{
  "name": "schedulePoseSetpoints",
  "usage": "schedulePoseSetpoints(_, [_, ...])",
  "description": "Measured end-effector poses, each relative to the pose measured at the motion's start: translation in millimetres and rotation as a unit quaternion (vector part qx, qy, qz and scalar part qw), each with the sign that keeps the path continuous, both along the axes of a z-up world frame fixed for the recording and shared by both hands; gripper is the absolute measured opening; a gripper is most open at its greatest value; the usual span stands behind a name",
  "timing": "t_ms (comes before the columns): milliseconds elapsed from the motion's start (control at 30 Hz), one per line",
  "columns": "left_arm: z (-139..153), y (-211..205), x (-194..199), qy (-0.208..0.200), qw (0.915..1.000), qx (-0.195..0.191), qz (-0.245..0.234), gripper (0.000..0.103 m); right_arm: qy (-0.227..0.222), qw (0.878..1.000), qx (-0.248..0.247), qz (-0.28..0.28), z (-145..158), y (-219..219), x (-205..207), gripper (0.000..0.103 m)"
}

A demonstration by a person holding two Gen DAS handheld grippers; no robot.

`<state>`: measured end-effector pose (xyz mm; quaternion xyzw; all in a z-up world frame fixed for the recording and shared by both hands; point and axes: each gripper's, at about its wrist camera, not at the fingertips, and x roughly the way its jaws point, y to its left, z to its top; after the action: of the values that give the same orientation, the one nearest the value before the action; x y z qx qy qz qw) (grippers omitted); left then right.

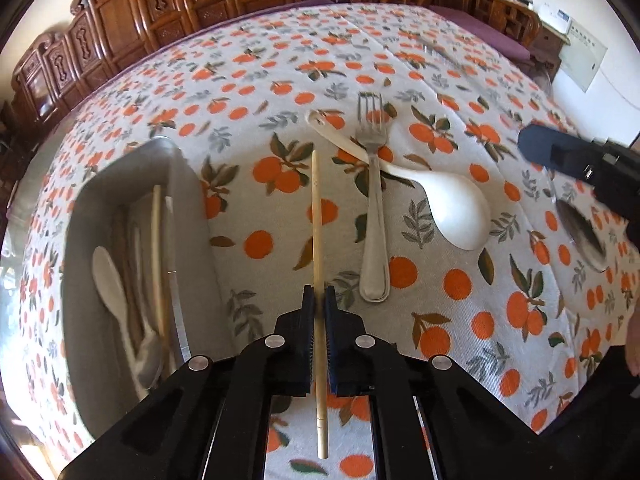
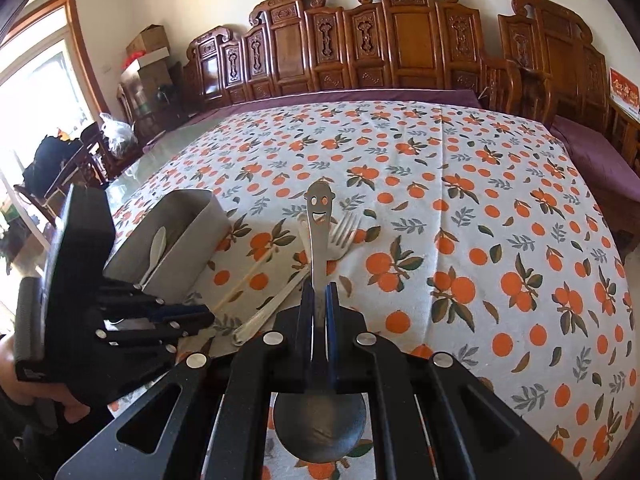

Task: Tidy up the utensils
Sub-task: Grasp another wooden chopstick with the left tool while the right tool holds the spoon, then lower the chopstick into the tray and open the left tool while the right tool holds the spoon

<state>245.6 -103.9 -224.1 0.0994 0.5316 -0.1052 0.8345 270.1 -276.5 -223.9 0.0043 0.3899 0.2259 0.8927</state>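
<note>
In the left wrist view, your left gripper (image 1: 319, 300) has its jaws clamped on a single wooden chopstick (image 1: 318, 240) that runs away from you over the orange-print desk (image 1: 460, 280). Left of it stands the grey utensil holder (image 1: 192, 200), with spoons and chopsticks inside. To the right a steel fork (image 1: 374, 216) lies across a white rice paddle (image 1: 440, 196).

In the right wrist view, your right gripper (image 2: 319, 292) grips a smiley-handled metal spoon (image 2: 318, 216), bowl nearest you.
</note>
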Motion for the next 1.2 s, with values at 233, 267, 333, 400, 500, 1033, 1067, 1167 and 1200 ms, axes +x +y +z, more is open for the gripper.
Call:
schedulePoseSetpoints(233, [33.1, 25.9, -6.7, -0.032, 0.9991, -0.026, 0.013, 0.004, -0.008, 1.000, -0.019, 0.014, 9.6, 18.8, -11.8, 0.008])
schedulePoseSetpoints(267, [37.6, 29.5, -6.3, -0.036, 0.9988, -0.029, 0.014, 0.004, -0.009, 1.000, -0.022, 0.015, 11.3, 20.8, -12.1, 0.008])
schedulePoseSetpoints(333, [44.4, 35.1, -6.2, -0.043, 0.9984, -0.033, 0.016, 0.004, -0.012, 0.999, -0.027, 0.016, 16.2, 24.8, -13.1, 0.007])
schedulePoseSetpoints(400, [51.3, 42.5, -6.1, -0.051, 0.9978, -0.036, 0.019, 0.004, -0.013, 0.999, -0.031, 0.016, 20.3, 28.8, -14.8, 0.008])
schedulePoseSetpoints(500, [56.7, 51.8, -6.7, -0.061, 0.9971, -0.041, 0.023, 0.004, -0.014, 0.999, -0.031, 0.015, 25.7, 35.0, -18.6, 0.007])
schedulePoseSetpoints(1033, [51.6, 111.4, 18.0, -0.057, 0.9951, -0.064, 0.049, 0.004, -0.019, 0.998, -0.049, 0.024, 60.7, 65.2, -25.4, 0.008])
schedulePoseSetpoints(1067, [48.1, 114.4, 21.1, -0.054, 0.9953, -0.063, 0.050, 0.004, -0.019, 0.998, -0.050, 0.025, 61.8, 67.3, -24.2, 0.007])
schedulePoseSetpoints(1167, [38.2, 120.6, 27.8, -0.045, 0.9957, -0.061, 0.053, 0.004, -0.020, 0.998, -0.049, 0.024, 63.0, 71.9, -20.7, 0.008])
schedulePoseSetpoints(1200, [33.9, 123.3, 30.3, -0.040, 0.9958, -0.061, 0.055, 0.004, -0.020, 0.998, -0.048, 0.025, 62.6, 73.4, -19.4, 0.008])
